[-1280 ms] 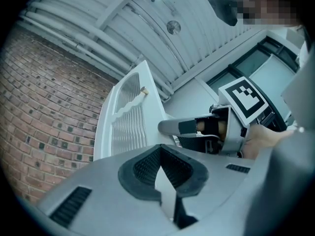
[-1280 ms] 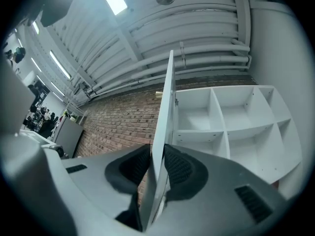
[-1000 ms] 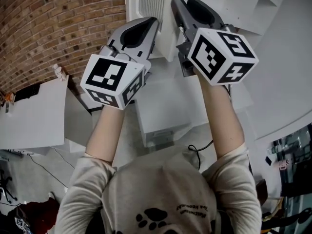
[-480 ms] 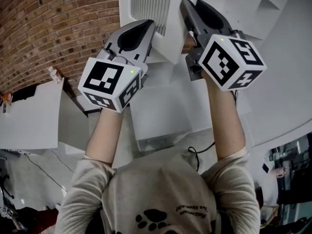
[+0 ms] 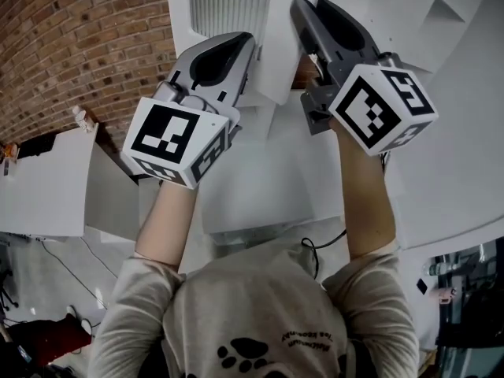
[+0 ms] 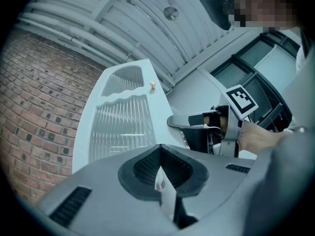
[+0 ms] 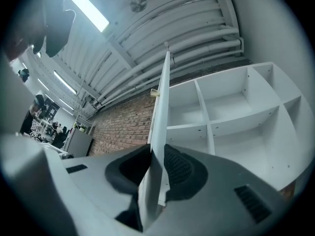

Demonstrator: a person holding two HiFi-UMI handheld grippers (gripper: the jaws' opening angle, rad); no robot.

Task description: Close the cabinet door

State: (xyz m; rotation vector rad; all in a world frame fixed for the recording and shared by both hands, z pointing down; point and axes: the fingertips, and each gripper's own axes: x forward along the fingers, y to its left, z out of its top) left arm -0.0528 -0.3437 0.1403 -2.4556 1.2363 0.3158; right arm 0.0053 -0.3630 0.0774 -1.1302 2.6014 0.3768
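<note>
Cabinet door (image 5: 228,6) has swung further left; right gripper (image 7: 156,151) clamps its edge, left gripper (image 6: 160,146) has jaws together near its face; white shelves (image 7: 231,107), brick wall (image 5: 71,46)

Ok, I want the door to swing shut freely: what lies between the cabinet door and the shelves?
Nothing: the right gripper view shows a bare gap between the cabinet door and the open shelves.

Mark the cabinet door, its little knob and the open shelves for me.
cabinet door (image 7: 158,132): right gripper view, on its narrow front edge.
knob (image 6: 152,85): left gripper view, small peg at the door's far end.
shelves (image 7: 231,107): right gripper view, back wall of an upper compartment.
</note>
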